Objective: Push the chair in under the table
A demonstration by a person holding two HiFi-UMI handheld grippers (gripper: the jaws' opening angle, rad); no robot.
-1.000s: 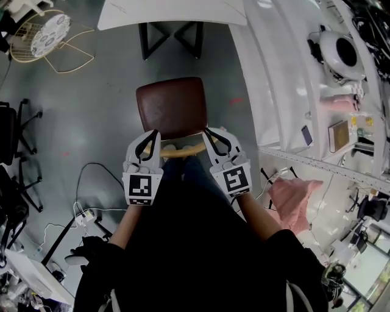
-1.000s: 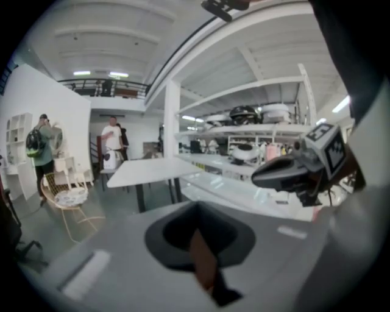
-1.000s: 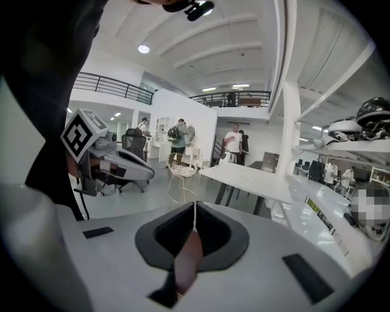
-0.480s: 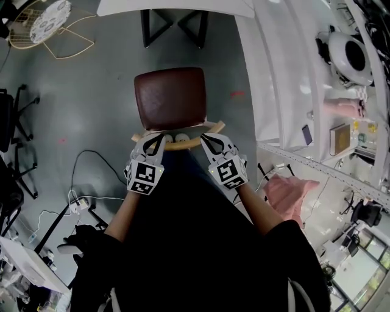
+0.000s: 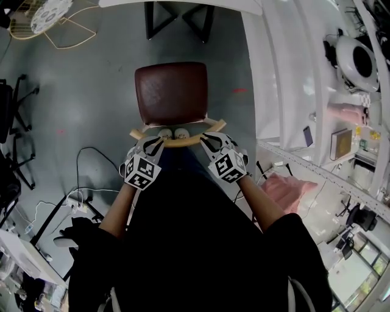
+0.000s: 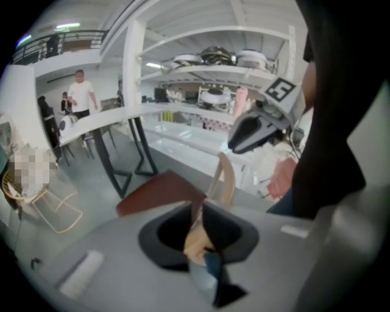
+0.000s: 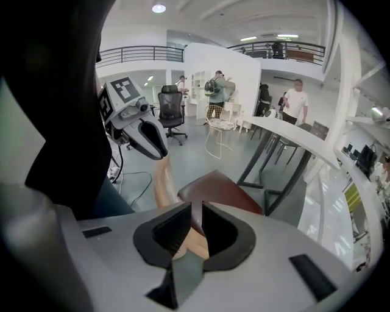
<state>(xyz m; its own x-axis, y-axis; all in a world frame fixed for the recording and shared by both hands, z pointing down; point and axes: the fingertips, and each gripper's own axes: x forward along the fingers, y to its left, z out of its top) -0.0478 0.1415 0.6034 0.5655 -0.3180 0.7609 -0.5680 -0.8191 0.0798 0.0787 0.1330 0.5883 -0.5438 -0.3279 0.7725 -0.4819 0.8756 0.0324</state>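
The chair has a brown seat (image 5: 171, 92) and a curved wooden backrest (image 5: 180, 142), and it stands just short of the white table (image 5: 183, 3), facing it. My left gripper (image 5: 153, 141) is at the backrest's left end. Its jaws are opening, with a narrow gap through which the wood (image 6: 225, 177) shows; nothing is pinched. My right gripper (image 5: 207, 140) is at the backrest's right end, shut, with its tips right at the wood (image 7: 163, 180). Whether either touches the wood I cannot tell. The seat (image 7: 219, 186) lies beyond the jaws, towards the table's black legs (image 5: 177, 24).
White workbenches and shelves (image 5: 286, 73) run along the right. A wire chair (image 5: 49, 18) stands at the far left, black office chairs (image 5: 12, 122) sit at the left edge, and cables (image 5: 79, 183) trail over the grey floor. People stand far off in both gripper views.
Both grippers have sunk and tilted down, from above the seat's rear onto the two ends of the backrest. The chair has not shifted relative to the table.
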